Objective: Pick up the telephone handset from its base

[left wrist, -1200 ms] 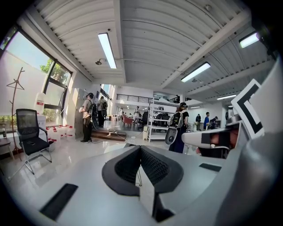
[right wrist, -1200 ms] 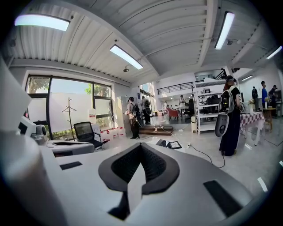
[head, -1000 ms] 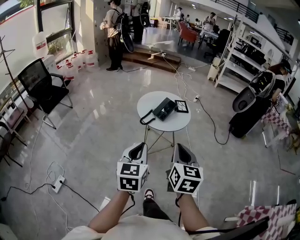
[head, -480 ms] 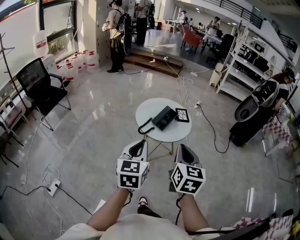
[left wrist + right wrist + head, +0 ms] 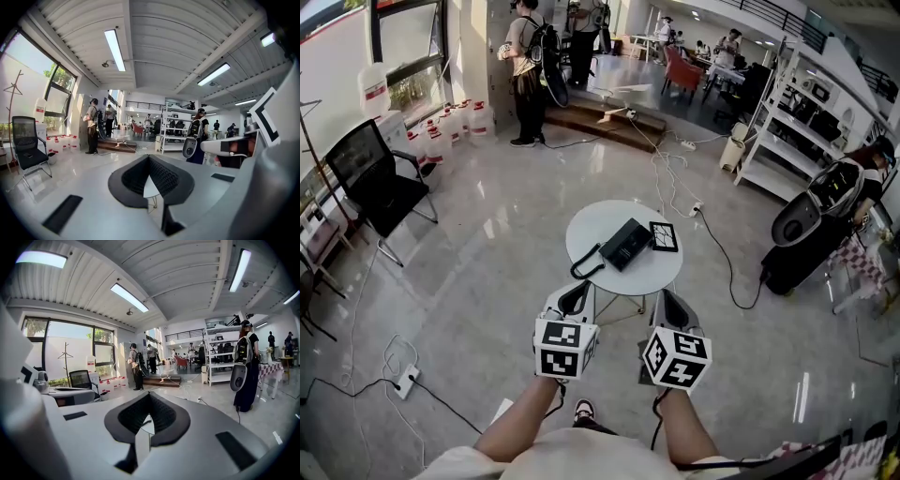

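1. The handset (image 5: pixel 616 247) lies on its base (image 5: pixel 635 238), a black phone on the round white table (image 5: pixel 598 221). Its cord (image 5: pixel 584 267) loops at the table's near-left edge.
2. A marker card (image 5: pixel 663 237) lies just beside the base, on its right.
3. The left gripper (image 5: pixel 575 299) and right gripper (image 5: pixel 672 307) hover side by side at the table's near edge, apart from the phone. Each has its jaws pressed together with nothing between them.
4. Further out, a black chair (image 5: pixel 370 178) stands at the left, a person (image 5: pixel 528 75) with a backpack stands beyond the table, and shelves (image 5: pixel 780 122) stand at the right.
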A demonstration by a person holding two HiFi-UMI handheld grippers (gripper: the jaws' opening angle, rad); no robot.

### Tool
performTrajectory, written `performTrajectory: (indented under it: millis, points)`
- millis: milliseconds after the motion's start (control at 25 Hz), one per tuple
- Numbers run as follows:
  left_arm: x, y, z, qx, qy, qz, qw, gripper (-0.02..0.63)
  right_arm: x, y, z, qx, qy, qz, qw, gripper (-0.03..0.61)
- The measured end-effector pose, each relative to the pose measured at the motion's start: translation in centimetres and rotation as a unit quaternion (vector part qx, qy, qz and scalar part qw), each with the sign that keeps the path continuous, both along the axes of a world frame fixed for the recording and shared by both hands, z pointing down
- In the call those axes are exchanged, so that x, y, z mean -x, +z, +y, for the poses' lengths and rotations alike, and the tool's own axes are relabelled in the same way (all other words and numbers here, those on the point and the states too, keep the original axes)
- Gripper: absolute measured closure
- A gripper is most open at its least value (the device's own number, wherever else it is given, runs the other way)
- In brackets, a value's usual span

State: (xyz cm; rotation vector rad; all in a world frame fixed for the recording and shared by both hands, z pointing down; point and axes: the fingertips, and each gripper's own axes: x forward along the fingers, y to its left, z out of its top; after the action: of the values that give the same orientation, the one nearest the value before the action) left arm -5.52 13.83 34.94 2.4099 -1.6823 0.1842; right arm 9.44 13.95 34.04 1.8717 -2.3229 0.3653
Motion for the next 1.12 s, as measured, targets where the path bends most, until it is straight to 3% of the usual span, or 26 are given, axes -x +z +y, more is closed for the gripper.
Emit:
performTrajectory:
  millis: [1120]
  points:
    - [-1.3, -1.2, -11.0, -0.014, -0.024, -0.011, 0.9996, 0.597, -2.3, -0.4, -12.0, -0.006, -0.017, -0.024, 1.000, 0.554]
